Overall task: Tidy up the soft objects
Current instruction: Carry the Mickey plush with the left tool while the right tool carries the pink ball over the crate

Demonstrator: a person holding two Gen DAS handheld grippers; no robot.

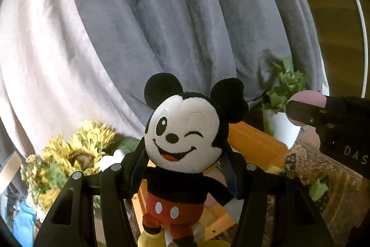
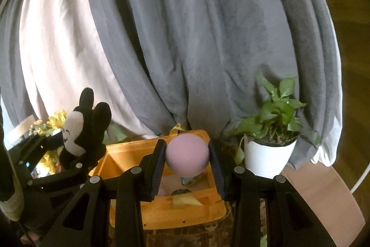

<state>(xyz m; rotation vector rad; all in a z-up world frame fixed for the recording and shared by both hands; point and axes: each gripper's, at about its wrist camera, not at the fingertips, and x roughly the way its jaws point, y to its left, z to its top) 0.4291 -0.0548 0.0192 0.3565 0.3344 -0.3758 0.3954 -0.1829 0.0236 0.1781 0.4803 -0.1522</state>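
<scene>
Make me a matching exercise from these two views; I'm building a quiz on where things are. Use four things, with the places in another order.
Things:
1. mouse plush
2. pink ball
3. potted plant
4. sunflowers

Places:
A. standing right of the orange bin, before the grey curtain
B. clamped in the right hand-held gripper, above the bin
C. left of the bin, low by the curtain
D. clamped in the left hand-held gripper

Pairs: 1-D, 2-B, 3-A, 4-C
</scene>
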